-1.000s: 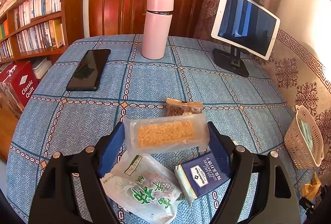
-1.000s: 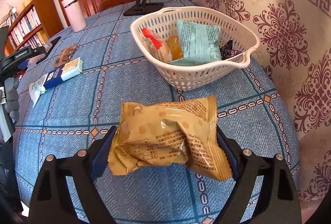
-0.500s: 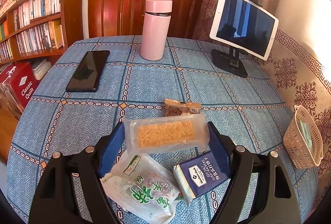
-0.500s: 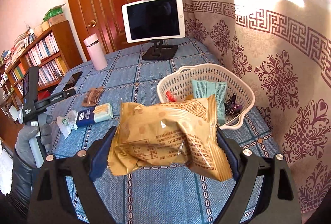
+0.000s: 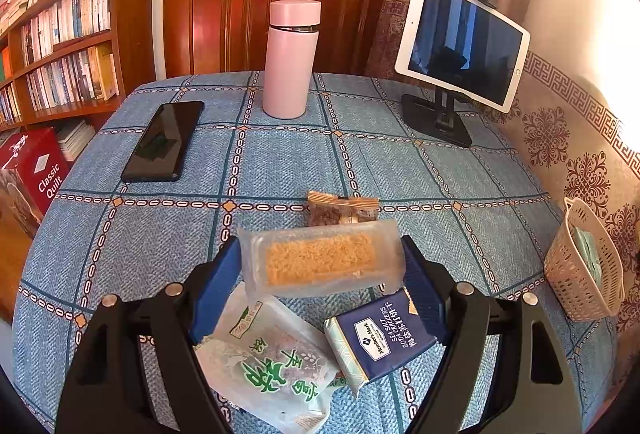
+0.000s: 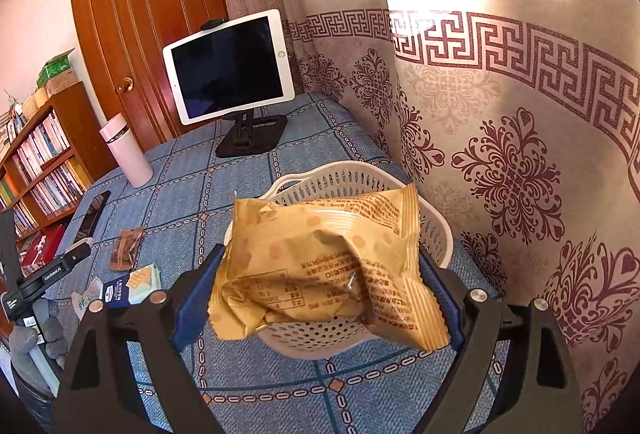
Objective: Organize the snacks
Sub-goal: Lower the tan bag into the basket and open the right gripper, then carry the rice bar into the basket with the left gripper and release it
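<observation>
My left gripper point(image 5: 322, 266) is shut on a clear packet of golden crispy snack point(image 5: 320, 262), held above the table. Below it lie a white packet with green characters point(image 5: 272, 366), a navy soda cracker pack point(image 5: 380, 338) and a small brown snack bar point(image 5: 340, 211). My right gripper point(image 6: 320, 274) is shut on a tan crinkled snack bag point(image 6: 324, 266), held over the white plastic basket point(image 6: 340, 181), which it mostly hides. The same basket point(image 5: 580, 274) shows at the right table edge in the left wrist view.
A pink flask point(image 5: 292, 57), a black phone point(image 5: 164, 141) and a tablet on a stand point(image 5: 460, 45) occupy the far half of the blue checked tablecloth point(image 5: 280, 161). A patterned curtain point(image 6: 520, 153) hangs right behind the basket. A bookshelf point(image 5: 60, 45) stands left.
My right gripper has lifted the tan bag off the table and carried it up over the basket, with the view tilting upward. The left gripper and its packet stayed put.
</observation>
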`<state>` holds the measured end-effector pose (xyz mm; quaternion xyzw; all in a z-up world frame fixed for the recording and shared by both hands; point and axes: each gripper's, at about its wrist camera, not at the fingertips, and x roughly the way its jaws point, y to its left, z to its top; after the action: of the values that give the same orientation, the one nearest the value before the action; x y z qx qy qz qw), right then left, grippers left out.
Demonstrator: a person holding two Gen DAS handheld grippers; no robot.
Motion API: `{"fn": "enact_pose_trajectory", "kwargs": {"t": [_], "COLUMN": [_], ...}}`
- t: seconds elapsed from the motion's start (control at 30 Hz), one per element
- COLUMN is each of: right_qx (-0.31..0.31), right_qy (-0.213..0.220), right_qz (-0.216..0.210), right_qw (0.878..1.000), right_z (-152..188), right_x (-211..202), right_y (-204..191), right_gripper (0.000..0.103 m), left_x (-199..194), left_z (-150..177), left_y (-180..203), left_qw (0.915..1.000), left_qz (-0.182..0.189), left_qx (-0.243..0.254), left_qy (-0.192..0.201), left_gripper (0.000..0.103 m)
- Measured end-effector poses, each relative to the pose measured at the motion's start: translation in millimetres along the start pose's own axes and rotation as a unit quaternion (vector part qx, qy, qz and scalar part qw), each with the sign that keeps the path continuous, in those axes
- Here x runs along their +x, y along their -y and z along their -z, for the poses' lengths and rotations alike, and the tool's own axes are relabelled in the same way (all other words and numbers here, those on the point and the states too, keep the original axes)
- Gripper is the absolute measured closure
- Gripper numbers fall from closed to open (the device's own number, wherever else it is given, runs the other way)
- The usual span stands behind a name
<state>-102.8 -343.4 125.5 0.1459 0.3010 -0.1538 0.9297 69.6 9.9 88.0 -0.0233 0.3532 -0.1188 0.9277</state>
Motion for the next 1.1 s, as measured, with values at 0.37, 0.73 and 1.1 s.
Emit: {"fn": "enact_pose_trajectory", "kwargs": {"t": [0.37, 0.73, 1.1], "right_qx": [0.036, 0.040, 0.060], "right_qy": [-0.036, -0.012, 0.005], "right_qz": [-0.001, -0.013, -0.018], "right_qw": [0.999, 0.999, 0.998], "right_z": [10.0, 12.1, 27.2], "right_x": [27.7, 11.0, -8.7], "right_y": [18.8, 17.7, 28.1], "right_gripper": [0.010, 0.010, 0.010], "left_x": [5.4, 6.3, 4.6], "left_z": [2.8, 3.9, 6.8], "left_y": [3.1, 6.6, 16.2], "left_qw": [1.0000, 0.9999, 0.9997], "left_qz": [-0.002, -0.004, -0.009], "left_qx": [0.007, 0.014, 0.020], "left_qy": [-0.005, -0.005, -0.006], "left_gripper": [0.023, 0.023, 0.023]}}
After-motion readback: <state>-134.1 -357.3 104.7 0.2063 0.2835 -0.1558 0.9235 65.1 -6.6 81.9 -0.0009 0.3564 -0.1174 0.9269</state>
